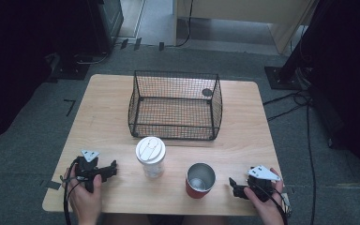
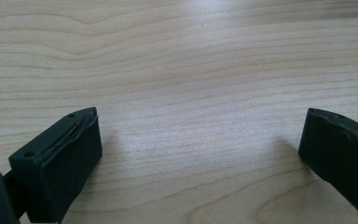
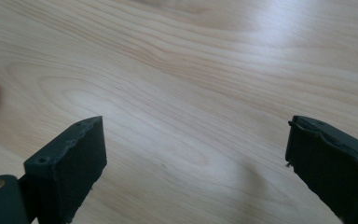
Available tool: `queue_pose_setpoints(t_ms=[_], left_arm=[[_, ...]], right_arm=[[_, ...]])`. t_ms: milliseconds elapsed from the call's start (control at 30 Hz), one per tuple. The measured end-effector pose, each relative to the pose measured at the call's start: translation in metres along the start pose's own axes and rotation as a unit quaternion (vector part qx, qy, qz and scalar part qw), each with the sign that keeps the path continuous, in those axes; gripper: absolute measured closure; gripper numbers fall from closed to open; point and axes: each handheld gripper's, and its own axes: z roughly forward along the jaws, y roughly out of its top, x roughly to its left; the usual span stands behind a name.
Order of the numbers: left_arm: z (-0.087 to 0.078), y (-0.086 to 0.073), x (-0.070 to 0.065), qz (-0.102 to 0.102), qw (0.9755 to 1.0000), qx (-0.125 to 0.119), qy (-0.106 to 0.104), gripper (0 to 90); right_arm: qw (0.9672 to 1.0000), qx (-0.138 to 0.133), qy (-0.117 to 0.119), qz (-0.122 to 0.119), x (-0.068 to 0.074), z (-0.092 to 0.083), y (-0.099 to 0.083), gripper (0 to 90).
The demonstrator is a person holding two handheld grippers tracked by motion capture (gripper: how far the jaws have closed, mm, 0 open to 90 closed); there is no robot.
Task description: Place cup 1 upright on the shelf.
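Both your grippers rest wide, holding nothing: left gripper (image 1: 114, 165), right gripper (image 1: 232, 183). Approach the red tumbler (image 1: 200, 181) level, squarely; keep clear of the lidded cup (image 1: 151, 157).

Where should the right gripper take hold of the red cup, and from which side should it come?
Probably at the side wall of the red cup, just below the rim, coming level from the cup's right, where the right gripper already lies with jaws open. The cup stands upright and round, its mouth open, so the jaws can close across the wall. The lidded clear cup stands apart on its other side.
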Motion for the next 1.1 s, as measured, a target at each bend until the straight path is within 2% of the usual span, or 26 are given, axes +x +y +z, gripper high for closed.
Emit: queue_pose_setpoints(t_ms=[167,267,367,400,567,600,633,800,900,933,967,1000,1100], left_arm=[[0.0,0.0,0.0,0.0,1.0,0.0,0.0,0.1],[0.0,0.0,0.0,0.0,1.0,0.0,0.0,0.0],[0.0,0.0,0.0,0.0,1.0,0.0,0.0,0.1],[0.0,0.0,0.0,0.001,1.0,0.0,0.0,0.1],[0.0,0.0,0.0,0.001,1.0,0.0,0.0,0.0],[0.0,0.0,0.0,0.001,1.0,0.0,0.0,0.1],[0.0,0.0,0.0,0.001,1.0,0.0,0.0,0.1],[0.0,0.0,0.0,0.001,1.0,0.0,0.0,0.1],[0.0,0.0,0.0,0.001,1.0,0.0,0.0,0.1],[0.0,0.0,0.0,0.001,1.0,0.0,0.0,0.1],[0.0,0.0,0.0,0.001,1.0,0.0,0.0,0.1],[0.0,0.0,0.0,0.0,1.0,0.0,0.0,0.1],[0.0,0.0,0.0,0.0,1.0,0.0,0.0,0.1]], right_arm=[[0.9996,-0.013,0.02,-0.014,0.012,-0.006,0.005,5.3],[0.9985,-0.023,0.042,-0.028,0.02,-0.01,0.008,5.3],[0.9976,-0.027,0.052,-0.037,0.025,-0.012,0.009,5.3],[0.9963,-0.027,0.067,-0.047,0.031,-0.015,0.01,5.3],[0.9925,-0.029,0.095,-0.07,0.044,-0.017,0.011,5.3],[0.9925,-0.029,0.095,-0.07,0.044,-0.017,0.011,5.3],[0.9906,-0.031,0.108,-0.077,0.051,-0.018,0.012,5.3],[0.9864,-0.035,0.138,-0.083,0.061,-0.021,0.014,5.2],[0.9847,-0.034,0.146,-0.089,0.065,-0.021,0.014,5.2],[0.981,-0.03,0.164,-0.098,0.069,-0.021,0.014,5.2],[0.981,-0.03,0.164,-0.098,0.069,-0.021,0.014,5.2],[0.9789,-0.033,0.172,-0.105,0.074,-0.021,0.015,5.2],[0.9777,-0.037,0.178,-0.104,0.081,-0.021,0.017,5.2]])
